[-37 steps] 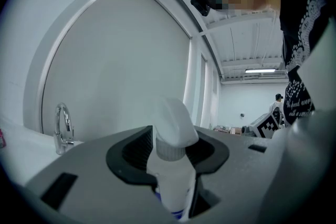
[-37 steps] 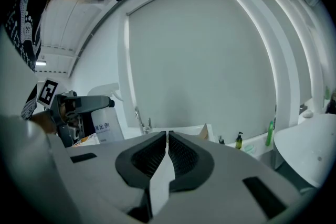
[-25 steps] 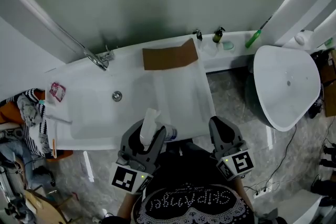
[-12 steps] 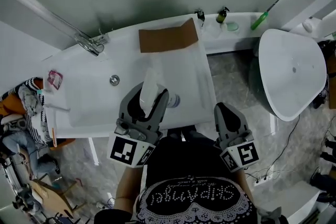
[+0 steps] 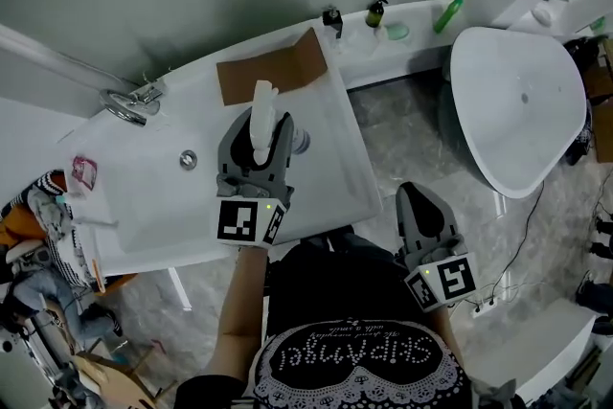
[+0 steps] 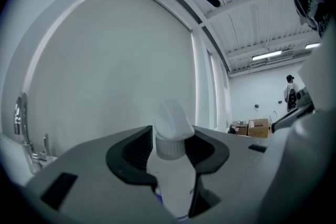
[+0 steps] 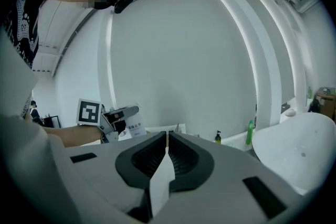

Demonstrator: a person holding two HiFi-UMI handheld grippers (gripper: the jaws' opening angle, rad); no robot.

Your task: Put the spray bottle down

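A white spray bottle [image 5: 261, 110] stands upright between the jaws of my left gripper [image 5: 257, 126], which is shut on its body. It is held above the white counter [image 5: 326, 163], just short of a brown cardboard sheet [image 5: 271, 70]. In the left gripper view the spray bottle [image 6: 172, 170] fills the gap of the left gripper [image 6: 168, 150], nozzle on top. My right gripper [image 5: 424, 217] hangs off the counter's front right, over the floor. In the right gripper view the right gripper [image 7: 167, 136] is shut on a thin white sheet [image 7: 160, 186].
A chrome tap [image 5: 129, 102] and a drain [image 5: 189, 159] lie left of the bottle. Two small dark bottles [image 5: 375, 11] and a green bottle [image 5: 448, 14] line the back ledge. A large white basin [image 5: 522, 110] stands at the right. A pink packet [image 5: 81, 172] lies at the far left.
My left gripper has carried the spray bottle away from the person, out over the counter towards the brown cardboard. The right gripper has drifted a little and stays shut.
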